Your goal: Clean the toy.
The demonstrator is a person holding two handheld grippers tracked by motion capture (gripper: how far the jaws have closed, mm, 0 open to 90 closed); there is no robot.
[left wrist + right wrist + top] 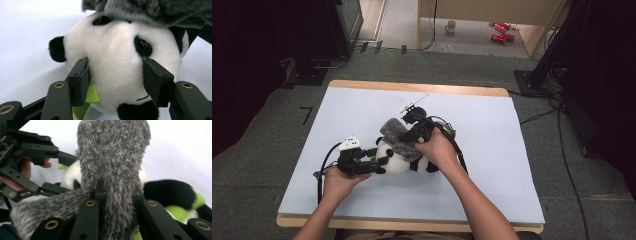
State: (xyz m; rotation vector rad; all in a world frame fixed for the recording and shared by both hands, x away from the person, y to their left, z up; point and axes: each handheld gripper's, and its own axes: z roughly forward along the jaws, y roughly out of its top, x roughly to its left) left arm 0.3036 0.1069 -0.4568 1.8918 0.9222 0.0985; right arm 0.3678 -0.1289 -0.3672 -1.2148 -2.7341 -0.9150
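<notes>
A black-and-white panda plush (399, 161) lies on the pale blue table top (362, 105). A grey fuzzy cloth (397, 136) is draped across it. My left gripper (379, 161) comes in from the left, and its pads press both sides of the panda's head (117, 65); a green tag (91, 96) sits by the left pad. My right gripper (408, 142) reaches in from behind, shut on the grey cloth (112, 157), which bunches up between its jaws. The right gripper view also takes in the left gripper (72, 173) and the panda's black limb (170, 191).
The table's wooden edge (412, 87) runs along the far side. Beyond it, on the floor, stand a mug (451, 26) and red items (501, 31). Cables (562, 150) trail down the right side, and dark stands flank both far corners.
</notes>
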